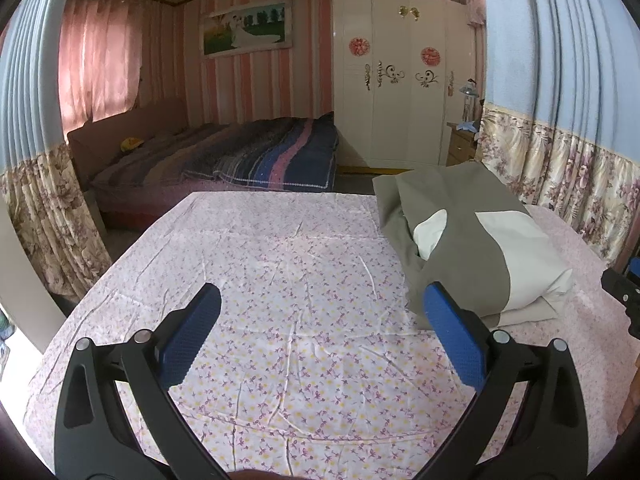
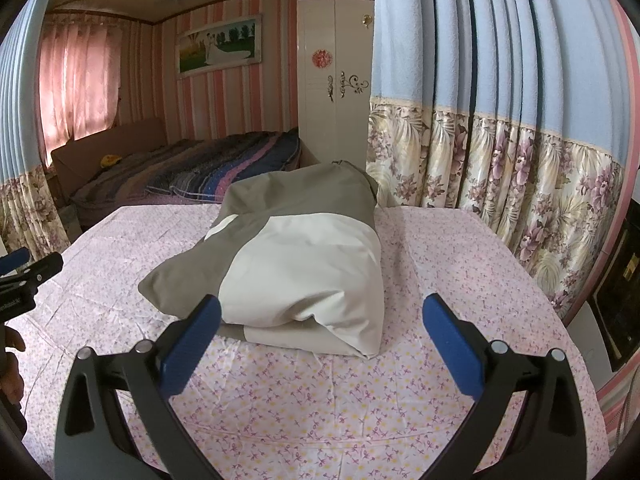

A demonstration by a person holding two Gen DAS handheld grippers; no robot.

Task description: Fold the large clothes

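Blue ribbed pads on black plastic arms fill the near edge of both views, and both tongs stand wide with nothing between them: the left gripper [image 1: 322, 300] hangs over bare sheet, the right gripper [image 2: 322, 312] just short of the folded bundle.

Biggest thing under them is the table [image 1: 240, 280], covered corner to corner by a thin, creased cotton sheet, white-pink with small purple and yellow flowers. Behind it on the right fall heavy pleated curtains [image 2: 500, 100], plain blue on top, a shiny floral band in cream and mauve below. Far left, a low bed [image 1: 224, 160] carries a striped quilt in navy, pink and grey against pink-striped wallpaper. A glossy white wardrobe [image 1: 400, 80] stands far right of it, with gilt scroll handles and two round red paper stickers; their markings are too small to read. A framed landscape picture [image 1: 246, 26] hangs on the striped wall.

Now the task's piece: the folded garment [image 2: 304, 256] lies on the right half of the table, well in from the near edge, a plump rectangular packet of smooth matte fabric, olive-grey with a broad cream panel curving across it. Its near fold is rounded and layered, cream edge lowest, touching the sheet. In the right wrist view the other gripper's black tip pokes in at the left edge, well apart from the garment.
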